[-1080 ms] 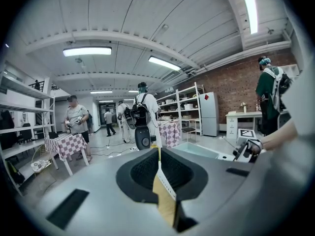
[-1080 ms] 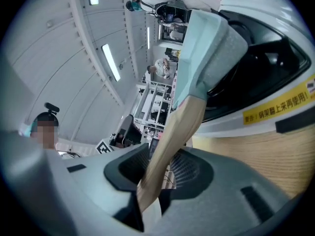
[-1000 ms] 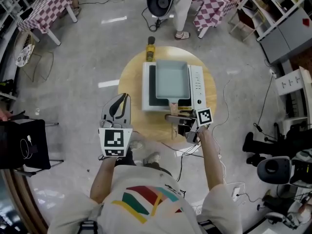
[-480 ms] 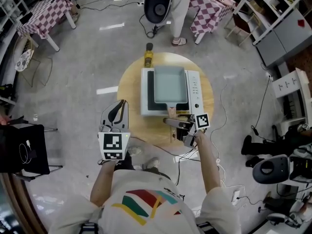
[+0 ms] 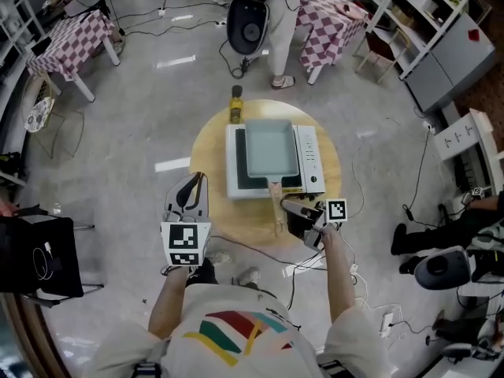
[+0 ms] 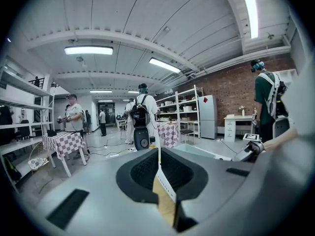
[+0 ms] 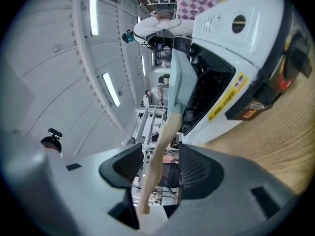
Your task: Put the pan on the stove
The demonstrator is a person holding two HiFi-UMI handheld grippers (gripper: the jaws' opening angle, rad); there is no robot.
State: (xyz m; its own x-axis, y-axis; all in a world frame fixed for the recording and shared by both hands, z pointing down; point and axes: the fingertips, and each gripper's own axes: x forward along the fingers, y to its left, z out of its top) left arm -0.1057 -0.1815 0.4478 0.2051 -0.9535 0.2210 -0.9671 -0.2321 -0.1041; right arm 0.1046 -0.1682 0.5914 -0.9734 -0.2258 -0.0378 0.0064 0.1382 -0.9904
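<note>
**Head view.**
- My right gripper (image 5: 290,209): jaws released and spread wide. The pan's wooden handle (image 5: 276,205) passes between them. The tool sits at the near edge of the round wooden table (image 5: 211,144).
- Pan (image 5: 269,150), pale blue-green and square: just ahead of the right gripper. It lies flat on the white stove (image 5: 312,154), with its handle pointing back toward the tool.
- Yellow bottle (image 5: 235,105): upright beyond the stove, on the far side from the right gripper.
- My left gripper (image 5: 193,187): off the table's edge, out to the left of the right gripper and well apart from the pan.

**Left gripper view.**
- The dark pads are closed against each other. A thin tan strip with a printed white edge (image 6: 165,191) stands at their seam. I cannot tell whether it belongs to the tool.
- The right gripper (image 6: 248,149) shows off to the right.
- People stand ahead, across the room.

**Right gripper view.**
- The two pads (image 7: 197,171) stand apart.
- The handle (image 7: 156,156) runs up between them, closer to the left pad, and neither pad presses on it.
- Past the jaw tips the handle joins the pan (image 7: 179,82), which rests on the stove (image 7: 221,43).
- The table's wood (image 7: 285,132) lies to the right of the jaws.
</note>
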